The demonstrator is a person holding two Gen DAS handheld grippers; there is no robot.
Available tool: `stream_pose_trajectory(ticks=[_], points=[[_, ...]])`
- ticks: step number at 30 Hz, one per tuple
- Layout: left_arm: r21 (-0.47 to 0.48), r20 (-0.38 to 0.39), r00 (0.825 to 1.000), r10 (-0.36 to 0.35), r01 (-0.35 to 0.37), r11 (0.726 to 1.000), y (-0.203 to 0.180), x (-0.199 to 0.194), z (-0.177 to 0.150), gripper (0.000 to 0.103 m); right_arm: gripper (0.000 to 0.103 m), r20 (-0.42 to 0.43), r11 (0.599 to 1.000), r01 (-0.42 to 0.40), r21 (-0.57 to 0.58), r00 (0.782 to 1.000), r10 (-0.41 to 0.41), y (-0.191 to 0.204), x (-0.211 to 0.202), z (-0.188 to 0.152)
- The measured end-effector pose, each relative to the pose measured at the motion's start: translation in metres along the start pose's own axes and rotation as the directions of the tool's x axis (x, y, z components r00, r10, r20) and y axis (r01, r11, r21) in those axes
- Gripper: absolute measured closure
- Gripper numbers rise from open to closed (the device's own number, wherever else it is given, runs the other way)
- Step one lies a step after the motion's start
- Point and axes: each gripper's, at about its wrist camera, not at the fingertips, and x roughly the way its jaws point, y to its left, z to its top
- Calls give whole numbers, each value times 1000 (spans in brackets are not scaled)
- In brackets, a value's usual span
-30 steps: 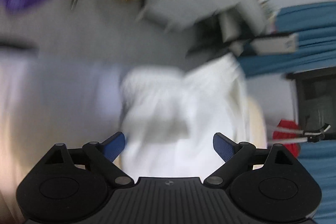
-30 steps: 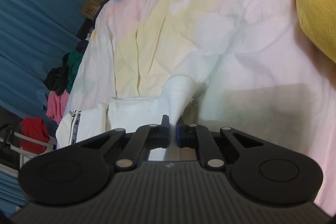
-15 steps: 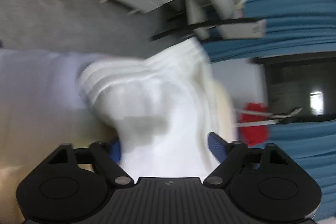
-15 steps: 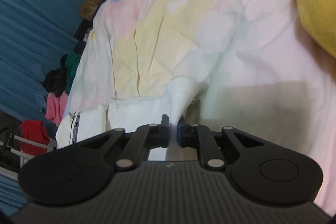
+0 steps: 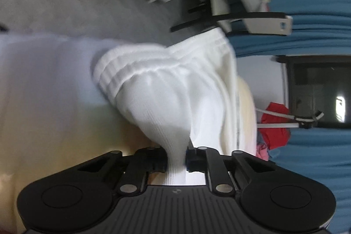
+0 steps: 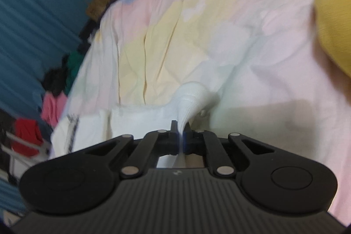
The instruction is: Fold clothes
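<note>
Left claw pinched on a bunch of the white garment, cloth fanning out ahead toward its ribbed waistband. Right claw clamped on another bunch of it, rest lying just ahead on the pastel bedsheet. Yellow cloth right of the sheet.

The left black two-finger gripper is pinching a bunch of white ribbed knit fabric between its blue-padded fingers, jaws drawn nearly together around the cloth. The right black two-finger gripper is clamping a thin fold of the same white fabric, jaws almost touching
</note>
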Motion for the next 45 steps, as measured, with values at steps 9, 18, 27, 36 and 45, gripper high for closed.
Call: stream_pose_trajectory(ticks=[9, 18, 27, 36, 45], points=[[151, 127, 977, -171, 151, 977, -30, -69, -11, 96, 97, 140, 989, -135, -55, 980, 141, 10, -64, 9], [196, 114, 976, -187, 162, 967, -108, -21, 24, 96, 97, 163, 947, -174, -270, 961, 223, 128, -34, 24], [303, 152, 988, -19, -28, 953, -231, 170, 67, 95, 97, 142, 910, -76, -408, 979, 145, 284, 120, -12], [356, 141, 967, 210, -248, 901, -252, 322, 81, 88, 95, 56, 882, -45, -469, 995, 80, 318, 238, -54], [469, 177, 981, 81, -157, 869, -252, 265, 70, 45, 58, -33, 890, -213, -404, 975, 218, 275, 192, -56]])
